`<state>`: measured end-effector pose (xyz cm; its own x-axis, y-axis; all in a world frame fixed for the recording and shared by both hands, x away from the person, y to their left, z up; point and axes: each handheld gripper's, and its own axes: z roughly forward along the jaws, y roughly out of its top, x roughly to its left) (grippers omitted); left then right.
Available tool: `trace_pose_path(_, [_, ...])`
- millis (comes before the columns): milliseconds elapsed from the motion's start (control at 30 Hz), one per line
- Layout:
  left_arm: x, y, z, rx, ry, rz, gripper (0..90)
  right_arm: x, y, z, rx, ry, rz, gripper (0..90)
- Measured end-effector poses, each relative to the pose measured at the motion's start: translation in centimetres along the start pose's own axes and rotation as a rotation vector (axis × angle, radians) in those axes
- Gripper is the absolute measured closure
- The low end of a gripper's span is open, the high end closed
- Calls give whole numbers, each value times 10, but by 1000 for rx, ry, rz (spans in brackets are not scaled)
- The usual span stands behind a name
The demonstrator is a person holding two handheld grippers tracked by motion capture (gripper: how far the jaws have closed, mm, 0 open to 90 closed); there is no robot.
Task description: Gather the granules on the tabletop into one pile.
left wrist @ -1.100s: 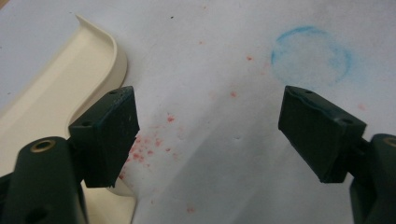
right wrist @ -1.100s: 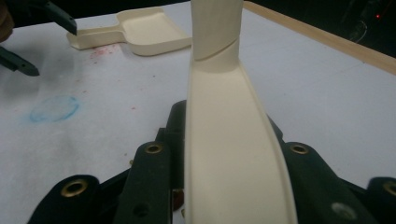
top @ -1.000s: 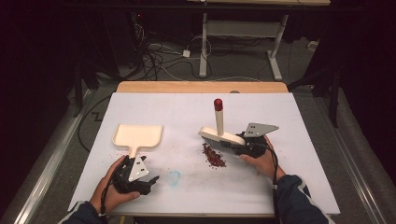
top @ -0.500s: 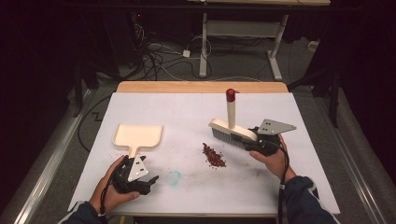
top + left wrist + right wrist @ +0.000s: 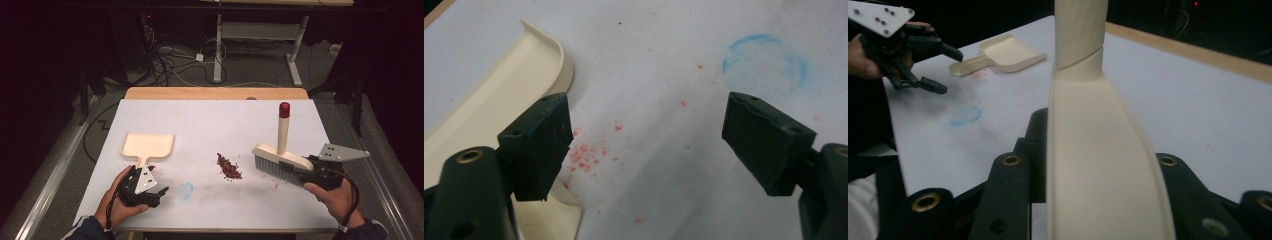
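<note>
A cream brush (image 5: 278,156) with a red-tipped upright handle hangs above the table's right side, bristles down. My right gripper (image 5: 299,173) is shut on its back; in the right gripper view the brush (image 5: 1080,30) rises between the jaws of that gripper (image 5: 1089,167). A small pile of red crumbs (image 5: 229,167) lies at mid-table, left of the brush and apart from it. A cream dustpan (image 5: 147,144) lies flat at the left, handle toward me. My left gripper (image 5: 159,193) rests open just near the handle; its jaws (image 5: 649,145) hold nothing, with the dustpan (image 5: 484,110) beside the left one.
A white sheet (image 5: 215,125) covers the table, with a wooden edge (image 5: 215,93) at the far side. A faint blue ring mark (image 5: 186,189) and pink smears stain the sheet near my left gripper. Cables and desk legs lie on the floor beyond.
My right gripper has carried the brush rightward and slightly up, off the crumb pile. The left gripper and dustpan have stayed put.
</note>
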<state>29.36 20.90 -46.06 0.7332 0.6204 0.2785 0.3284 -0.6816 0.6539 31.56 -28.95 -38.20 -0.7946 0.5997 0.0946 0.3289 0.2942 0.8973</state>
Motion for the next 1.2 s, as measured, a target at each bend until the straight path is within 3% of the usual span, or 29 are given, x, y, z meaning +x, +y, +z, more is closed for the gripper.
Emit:
trace_pose_path(133, [0, 1, 0, -1, 4, 5, 196, -1, -11, -9, 71, 43, 88, 679])
trace_pose_path(333, [0, 2, 1, -5, -1, 7, 196, -19, -24, 2, 192, 74, 228, 677])
trace_pose_path(600, [0, 3, 2, -6, -17, -1, 196, -64, -30, 16, 276, 16, 317, 648])
trace_pose_path(700, [0, 4, 4, -5, -22, 1, 196, -79, -30, 21, 311, -22, 315, 589])
trace_pose_path(767, [0, 5, 5, 3, -25, 7, 196, -89, -30, 22, 303, -26, 331, 546])
trace_pose_path(867, [-1, 4, 6, 2, -28, 3, 196, -102, -26, 21, 306, -103, 317, 476])
trace_pose_path(933, [-1, 4, 5, 0, -29, -1, 196, -111, -25, 20, 325, -128, 329, 429])
trace_pose_path(1033, [-1, 3, 4, 1, -24, -3, 196, -120, -25, 17, 338, -209, 337, 370])
trace_pose_path(1133, [-1, 1, 2, 3, -20, -6, 196, -114, -28, 14, 378, -226, 305, 343])
trace_pose_path(1200, [-1, 1, 0, 2, -18, -9, 196, -104, -33, 11, 385, -198, 274, 352])
